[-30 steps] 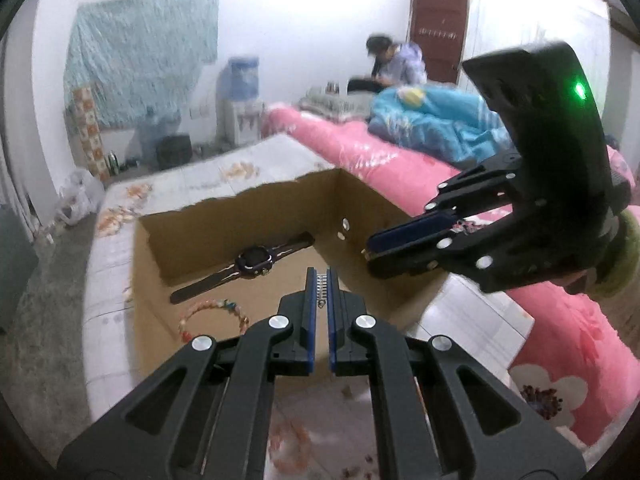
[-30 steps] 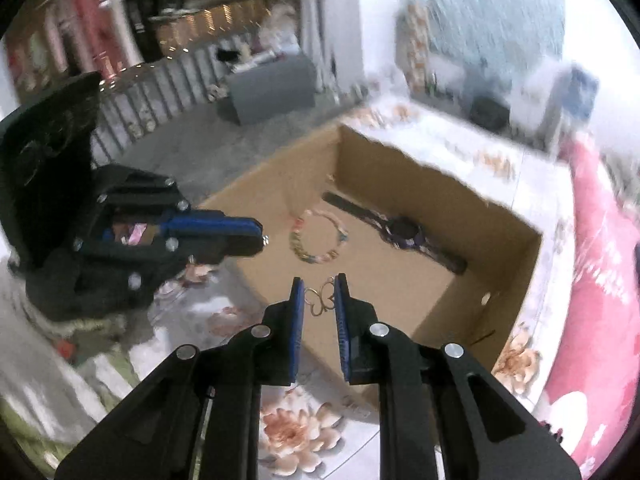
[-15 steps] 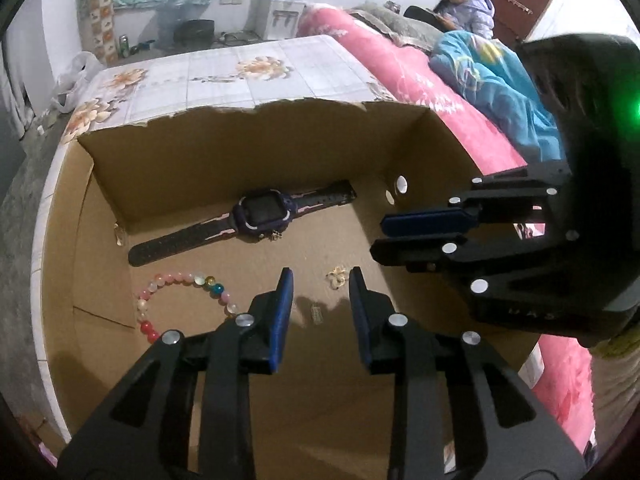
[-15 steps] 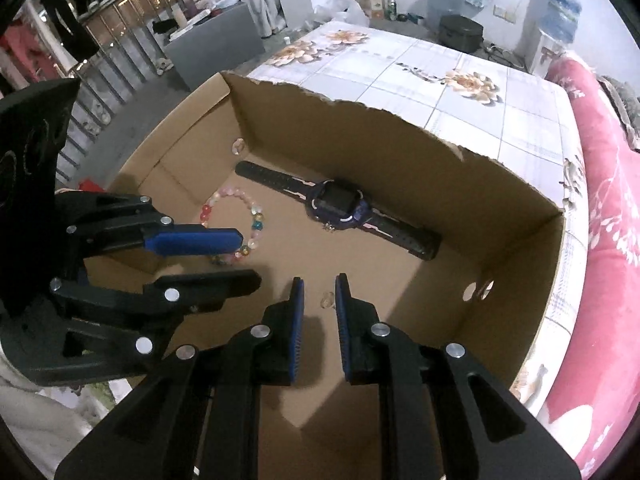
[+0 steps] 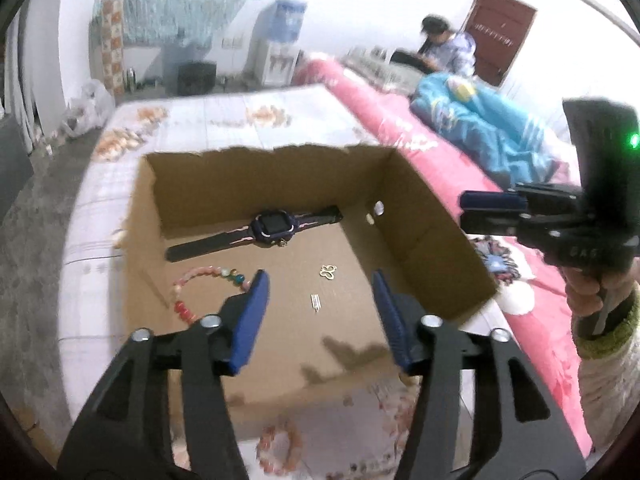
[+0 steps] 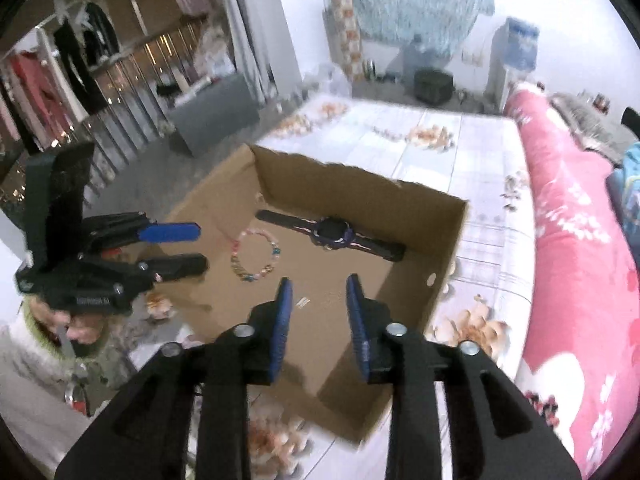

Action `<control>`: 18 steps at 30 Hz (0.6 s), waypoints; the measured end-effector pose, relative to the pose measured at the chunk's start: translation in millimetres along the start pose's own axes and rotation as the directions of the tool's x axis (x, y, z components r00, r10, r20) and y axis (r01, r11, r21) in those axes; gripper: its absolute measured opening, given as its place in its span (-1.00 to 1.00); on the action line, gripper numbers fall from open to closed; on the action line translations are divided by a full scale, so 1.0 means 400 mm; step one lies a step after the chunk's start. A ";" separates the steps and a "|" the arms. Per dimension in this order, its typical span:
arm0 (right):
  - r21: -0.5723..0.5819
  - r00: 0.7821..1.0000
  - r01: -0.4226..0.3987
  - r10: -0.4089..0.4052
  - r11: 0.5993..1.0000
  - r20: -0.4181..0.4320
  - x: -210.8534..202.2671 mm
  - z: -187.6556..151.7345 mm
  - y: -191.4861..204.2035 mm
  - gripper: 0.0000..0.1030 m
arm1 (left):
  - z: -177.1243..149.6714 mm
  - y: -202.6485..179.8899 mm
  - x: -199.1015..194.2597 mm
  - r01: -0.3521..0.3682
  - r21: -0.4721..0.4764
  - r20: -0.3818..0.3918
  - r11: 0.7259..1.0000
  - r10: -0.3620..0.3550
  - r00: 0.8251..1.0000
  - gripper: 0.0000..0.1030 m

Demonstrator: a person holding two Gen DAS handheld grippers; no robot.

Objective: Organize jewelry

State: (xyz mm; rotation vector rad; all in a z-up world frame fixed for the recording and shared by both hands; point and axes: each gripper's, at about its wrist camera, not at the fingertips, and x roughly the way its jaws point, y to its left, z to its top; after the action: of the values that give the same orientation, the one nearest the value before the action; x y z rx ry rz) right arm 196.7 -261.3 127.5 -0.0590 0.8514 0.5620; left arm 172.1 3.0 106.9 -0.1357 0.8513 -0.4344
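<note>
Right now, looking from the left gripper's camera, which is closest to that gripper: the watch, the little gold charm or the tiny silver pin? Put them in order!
From the left gripper, whose jaws are opening with nothing between them:
1. Silver pin, on the box floor between the fingertips.
2. Gold charm, just beyond it, slightly right.
3. Watch, farthest, along the cardboard box's back wall.

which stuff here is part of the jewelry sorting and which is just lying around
Part of the job: cardboard box, watch, bead bracelet, gold charm, small silver piece.

Just lying about: pink quilt, blue blanket, water dispenser, plastic bag.
</note>
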 end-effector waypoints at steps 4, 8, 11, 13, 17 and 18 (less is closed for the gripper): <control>0.007 0.996 -0.034 0.033 0.999 0.085 -0.109 -0.102 0.045 -0.37 | -0.077 -0.006 -0.109 0.012 0.006 0.062 1.000 -0.012 0.998 0.36; 0.046 0.989 -0.072 0.065 0.996 0.134 -0.147 -0.210 0.077 -0.30 | -0.158 -0.016 -0.149 0.024 0.010 0.060 1.000 -0.025 0.998 0.51; 0.121 0.989 -0.082 0.066 0.989 0.130 -0.121 -0.294 0.084 -0.29 | -0.235 -0.037 -0.134 0.019 0.013 0.040 1.000 -0.020 0.999 0.55; 0.179 0.993 -0.074 0.055 0.981 0.109 -0.081 -0.344 0.083 -0.29 | -0.286 -0.055 -0.106 0.010 0.030 0.004 0.999 -0.011 1.000 0.55; 0.277 0.998 -0.027 0.011 0.961 0.056 0.005 -0.418 0.081 -0.29 | -0.351 -0.095 -0.042 -0.049 0.089 -0.033 0.995 0.052 0.998 0.55; 0.290 0.999 -0.020 0.006 0.957 0.047 0.026 -0.430 0.084 -0.29 | -0.366 -0.105 -0.028 -0.052 0.112 -0.030 0.992 0.055 0.998 0.55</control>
State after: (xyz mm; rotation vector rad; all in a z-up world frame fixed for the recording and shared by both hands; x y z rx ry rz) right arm 66.0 -274.3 11.0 0.2277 0.8826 0.4435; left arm 42.1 -22.0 30.6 -0.0024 0.8590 -0.4338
